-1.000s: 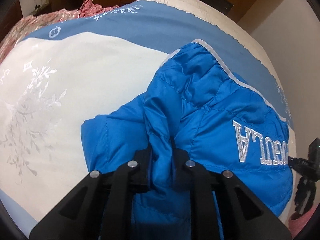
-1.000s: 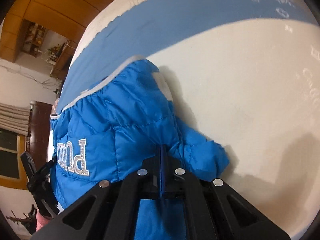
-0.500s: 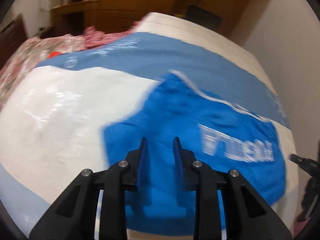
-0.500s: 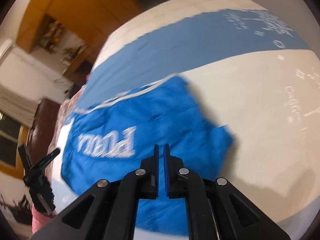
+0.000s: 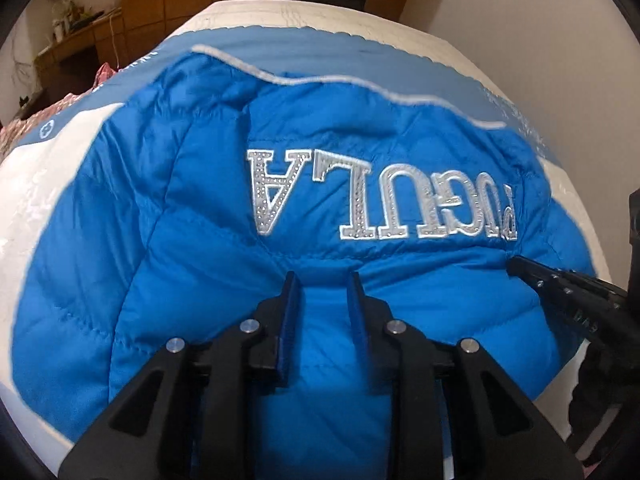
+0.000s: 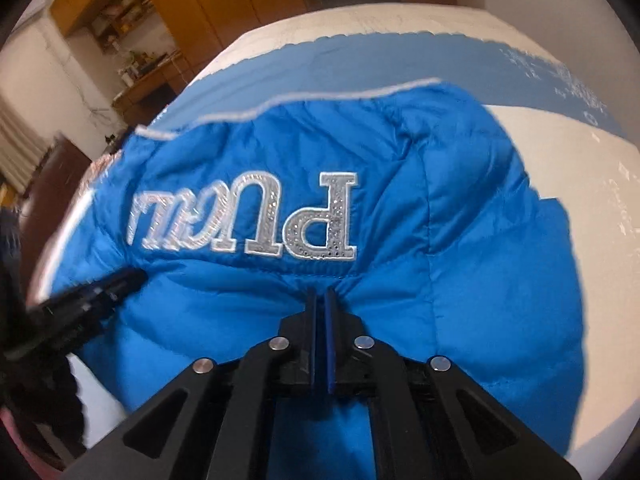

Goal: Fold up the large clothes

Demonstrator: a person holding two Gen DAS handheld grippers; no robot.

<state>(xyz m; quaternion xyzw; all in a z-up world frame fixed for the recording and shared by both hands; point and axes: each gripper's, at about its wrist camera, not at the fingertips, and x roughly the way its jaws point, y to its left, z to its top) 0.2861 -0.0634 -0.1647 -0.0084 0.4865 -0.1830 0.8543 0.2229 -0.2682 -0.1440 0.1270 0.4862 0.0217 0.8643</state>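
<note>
A bright blue puffer jacket (image 5: pixel 200 240) with silver lettering lies back-up on the bed, its grey-piped hem farthest from me. My left gripper (image 5: pixel 322 280) hovers over the fabric just below the lettering; it is open, with the pads apart and nothing pinched between them. In the right wrist view the jacket (image 6: pixel 460 240) fills the middle. My right gripper (image 6: pixel 320 294) has its jaws closing to a thin slit, and the fabric puckers at their tips. Each gripper shows in the other's view: the right gripper (image 5: pixel 516 266) at the jacket's right side, the left gripper (image 6: pixel 132 278) blurred at its left.
The bedspread (image 5: pixel 360 52) is white with a blue band and reaches past the jacket on all sides. Pink patterned cloth (image 5: pixel 48 116) lies at the far left. Wooden cabinets (image 5: pixel 180 0) stand behind the bed, and a pale wall (image 5: pixel 520 40) runs along its right.
Both grippers let go of the folded-in sides of the jacket and swung toward its middle below the lettering. The left jaws stand wider; the right jaws parted briefly, then closed on fabric again.
</note>
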